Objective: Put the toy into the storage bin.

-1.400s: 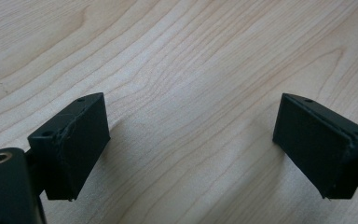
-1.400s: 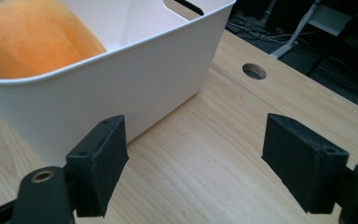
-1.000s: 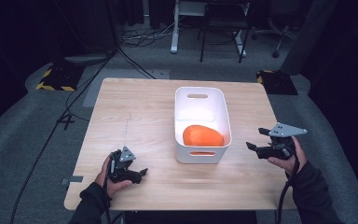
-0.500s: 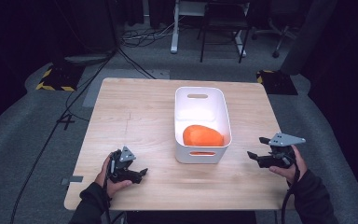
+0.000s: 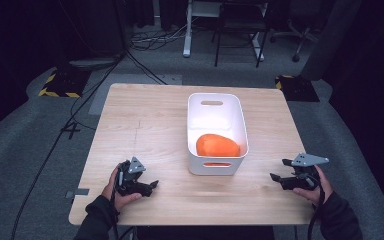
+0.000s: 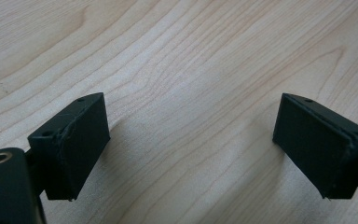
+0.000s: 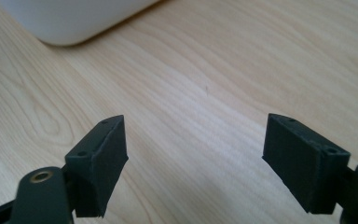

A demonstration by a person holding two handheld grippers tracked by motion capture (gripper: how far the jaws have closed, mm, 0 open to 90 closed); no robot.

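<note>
Orange object (image 5: 218, 145) in the white bin (image 5: 195, 125) on my table (image 5: 145, 120).
Table largest, wooden; the bin stands at its middle, the orange object lying at the bin's near end. My left gripper (image 5: 141, 185) rests low near the table's front-left edge, my right gripper (image 5: 281, 179) near the front-right, both with jaws spread wide and empty.

Orange object (image 5: 218, 145) in the white bin (image 5: 194, 120): its near underside is hidden behind the bin's near wall, and it is too small and soft-edged to identify. In the right gripper view the bin (image 7: 74, 18) is cut off by the top edge, showing just a blurred rounded corner. In the high view, the left tongs (image 5: 147, 186) are partly covered by the hand (image 5: 117, 187), both forearms are cut off at the bottom edge, and the far background is too dark to resolve.
</note>
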